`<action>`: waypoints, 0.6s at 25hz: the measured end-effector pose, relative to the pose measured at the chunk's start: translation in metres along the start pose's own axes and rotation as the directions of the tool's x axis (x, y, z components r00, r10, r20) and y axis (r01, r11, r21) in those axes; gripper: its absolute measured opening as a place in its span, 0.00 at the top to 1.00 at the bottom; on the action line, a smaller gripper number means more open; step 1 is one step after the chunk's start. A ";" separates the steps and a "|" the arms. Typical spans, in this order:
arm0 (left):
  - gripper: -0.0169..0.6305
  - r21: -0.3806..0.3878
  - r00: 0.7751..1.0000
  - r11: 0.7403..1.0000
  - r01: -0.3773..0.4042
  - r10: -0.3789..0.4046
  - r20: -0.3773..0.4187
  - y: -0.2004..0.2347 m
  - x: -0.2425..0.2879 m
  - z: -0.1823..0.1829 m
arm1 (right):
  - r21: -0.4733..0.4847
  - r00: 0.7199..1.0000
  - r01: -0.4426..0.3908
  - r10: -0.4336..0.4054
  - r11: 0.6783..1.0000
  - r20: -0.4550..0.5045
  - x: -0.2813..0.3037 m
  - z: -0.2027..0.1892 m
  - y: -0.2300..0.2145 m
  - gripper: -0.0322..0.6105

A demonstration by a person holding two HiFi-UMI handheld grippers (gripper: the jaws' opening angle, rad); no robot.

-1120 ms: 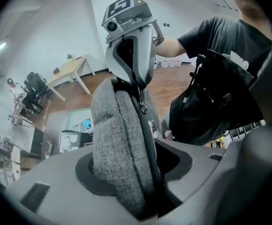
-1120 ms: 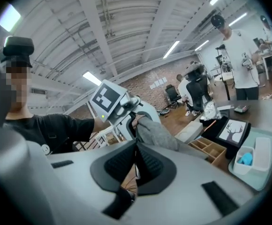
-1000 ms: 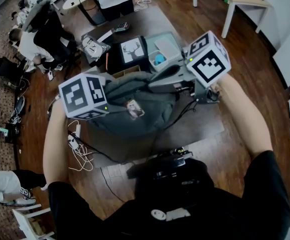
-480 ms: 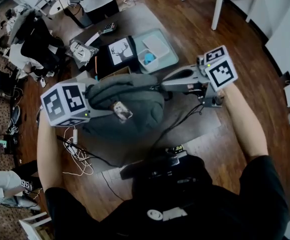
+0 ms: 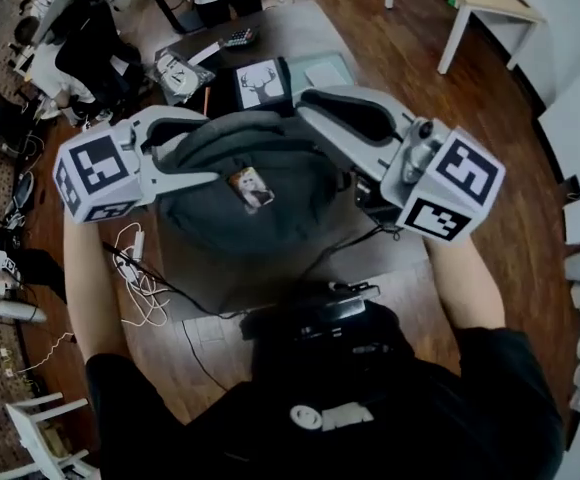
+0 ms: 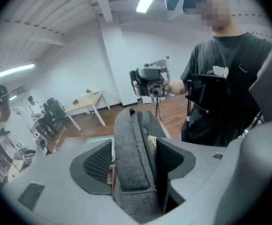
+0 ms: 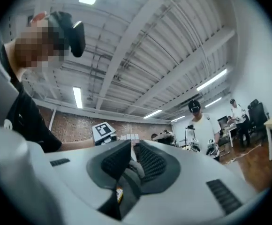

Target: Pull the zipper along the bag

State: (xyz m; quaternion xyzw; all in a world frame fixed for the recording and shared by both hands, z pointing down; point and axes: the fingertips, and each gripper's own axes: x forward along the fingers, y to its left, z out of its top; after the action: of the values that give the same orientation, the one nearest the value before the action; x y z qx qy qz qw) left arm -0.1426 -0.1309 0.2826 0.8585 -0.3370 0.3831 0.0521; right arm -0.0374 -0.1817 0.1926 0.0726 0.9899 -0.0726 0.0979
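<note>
A grey fabric bag (image 5: 240, 218) lies in front of me with a small picture tag (image 5: 250, 186) on top. My left gripper (image 5: 210, 148) reaches in from the left. In the left gripper view a grey ridge of the bag (image 6: 131, 172) stands between the gripper's (image 6: 133, 143) pads; its jaws have just been opening and a thin gap shows at the left pad. My right gripper (image 5: 307, 110) hangs raised over the bag's far right edge, pointing upward. Its (image 7: 132, 149) jaws have just been opening to a narrow slit, with a bit of grey showing in the gap.
The bag rests on a grey mat (image 5: 390, 253) on a wooden floor. A black cable (image 5: 345, 248) runs from the bag toward me. Behind it stand a black box with a deer picture (image 5: 260, 86) and a pale tray (image 5: 325, 68). White cables (image 5: 140, 288) lie at the left.
Both grippers have lifted. The right one swung up off the bag toward the camera, with its cube now lower and larger. The left one tilted and its cube moved left and up.
</note>
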 end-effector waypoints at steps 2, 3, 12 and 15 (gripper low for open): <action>0.52 -0.010 0.988 0.995 -0.101 0.102 0.115 0.015 -0.017 0.013 | -0.057 1.000 -0.004 0.004 0.998 -0.010 0.011 -0.013 0.020 0.85; 0.52 -0.015 0.970 0.985 -0.170 0.170 0.175 0.024 -0.027 0.020 | -0.079 1.000 -0.002 0.001 0.997 -0.018 0.016 -0.020 0.026 0.88; 0.91 -0.258 0.421 0.572 -0.779 0.781 0.460 0.035 -0.128 0.071 | -0.130 0.992 0.108 -0.116 0.986 -0.055 0.029 -0.053 0.019 0.94; 0.97 -0.368 0.353 0.553 -0.748 0.800 0.486 0.011 -0.124 0.071 | -0.162 0.992 0.114 -0.121 0.980 -0.035 0.028 -0.047 0.023 0.94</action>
State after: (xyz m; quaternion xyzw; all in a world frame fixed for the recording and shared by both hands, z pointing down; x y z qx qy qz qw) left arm -0.1644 -0.0975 0.1454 0.6665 -0.7135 0.0514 -0.2100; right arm -0.0695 -0.1481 0.2296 0.0075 0.9970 0.0026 0.0767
